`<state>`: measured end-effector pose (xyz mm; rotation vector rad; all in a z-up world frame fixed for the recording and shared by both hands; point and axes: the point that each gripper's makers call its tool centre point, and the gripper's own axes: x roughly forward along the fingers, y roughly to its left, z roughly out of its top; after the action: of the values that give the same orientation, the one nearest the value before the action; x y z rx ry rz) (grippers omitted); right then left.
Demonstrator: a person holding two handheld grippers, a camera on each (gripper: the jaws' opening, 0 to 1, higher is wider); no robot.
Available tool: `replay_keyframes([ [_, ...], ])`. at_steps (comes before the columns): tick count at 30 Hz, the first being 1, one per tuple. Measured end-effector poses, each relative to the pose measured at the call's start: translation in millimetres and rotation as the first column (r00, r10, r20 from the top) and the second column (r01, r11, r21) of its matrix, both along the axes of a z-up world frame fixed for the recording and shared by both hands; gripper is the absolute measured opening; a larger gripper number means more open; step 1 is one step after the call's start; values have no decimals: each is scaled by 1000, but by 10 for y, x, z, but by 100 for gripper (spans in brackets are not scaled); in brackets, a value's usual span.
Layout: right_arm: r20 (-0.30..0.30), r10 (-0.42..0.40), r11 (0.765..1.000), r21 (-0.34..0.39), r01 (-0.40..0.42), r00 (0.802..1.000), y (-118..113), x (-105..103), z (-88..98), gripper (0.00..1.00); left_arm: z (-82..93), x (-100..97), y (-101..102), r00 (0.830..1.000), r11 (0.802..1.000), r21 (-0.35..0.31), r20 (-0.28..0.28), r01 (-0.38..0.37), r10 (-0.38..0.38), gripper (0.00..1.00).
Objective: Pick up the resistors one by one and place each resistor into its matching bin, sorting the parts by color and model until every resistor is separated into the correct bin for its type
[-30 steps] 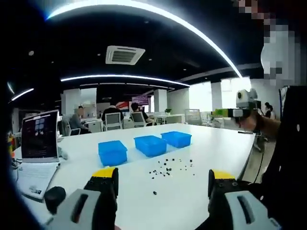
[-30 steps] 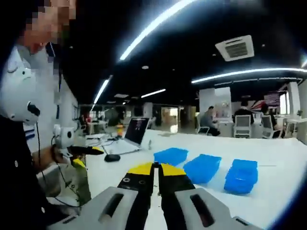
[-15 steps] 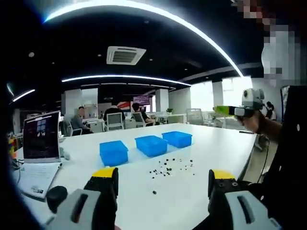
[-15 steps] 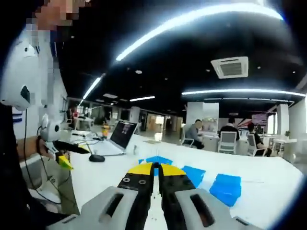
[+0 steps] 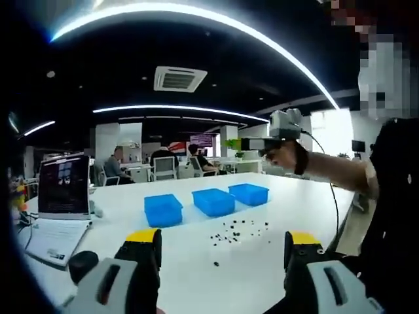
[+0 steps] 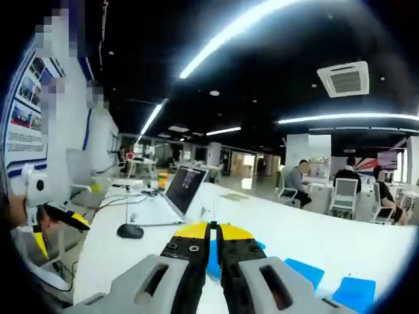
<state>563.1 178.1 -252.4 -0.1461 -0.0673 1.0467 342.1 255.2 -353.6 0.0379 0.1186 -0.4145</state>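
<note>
Scattering across the white table (image 5: 275, 196), the resistors (image 5: 237, 229) lie as a loose sprinkle of small dark specks just in front of the three blue bins (image 5: 213, 202), with one stray speck (image 5: 216, 264) nearer the camera at about 6 o'clock from the cluster. They are too small here to tell colour or model apart. Judging by their size, each should be very light, stiff and easy to flick away or lose between the pads, so a slow, narrow pinch across the body rather than the thin leads looks the safer hold; a hard squeeze could bend a lead.

From the cluster, the bins sit in a row from 10 to 1 o'clock, close to it. Farther out at 9 o'clock stand an open laptop (image 5: 63, 186) and a dark mouse (image 5: 82, 265).

In the left gripper view the left gripper (image 5: 222, 245) has its yellow-tipped jaws spread wide with nothing between them, low over the near table edge. The right gripper (image 5: 252, 143) is held high, at about 1 o'clock above the bins; in the right gripper view its jaws (image 6: 214, 230) are pressed together, and I see nothing pinched there.
</note>
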Motion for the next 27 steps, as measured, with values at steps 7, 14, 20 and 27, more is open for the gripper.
replay_keyframes([
  [7,-79,-5,999,-54,0,997,645,640,-217,7,17,-67,59,1000,1000,1,-3,-26,26,77],
  [14,-118,-70,993,-105,57,991,980,1059,-422,7,19,-126,97,999,999,2,-10,-46,46,77],
  [20,-127,-78,991,-122,63,989,1116,1071,-519,7,19,-128,116,998,999,3,-14,-54,54,77],
  [27,-68,-78,989,-134,69,995,1097,1073,-506,28,9,-113,51,999,999,0,-18,-39,39,77],
])
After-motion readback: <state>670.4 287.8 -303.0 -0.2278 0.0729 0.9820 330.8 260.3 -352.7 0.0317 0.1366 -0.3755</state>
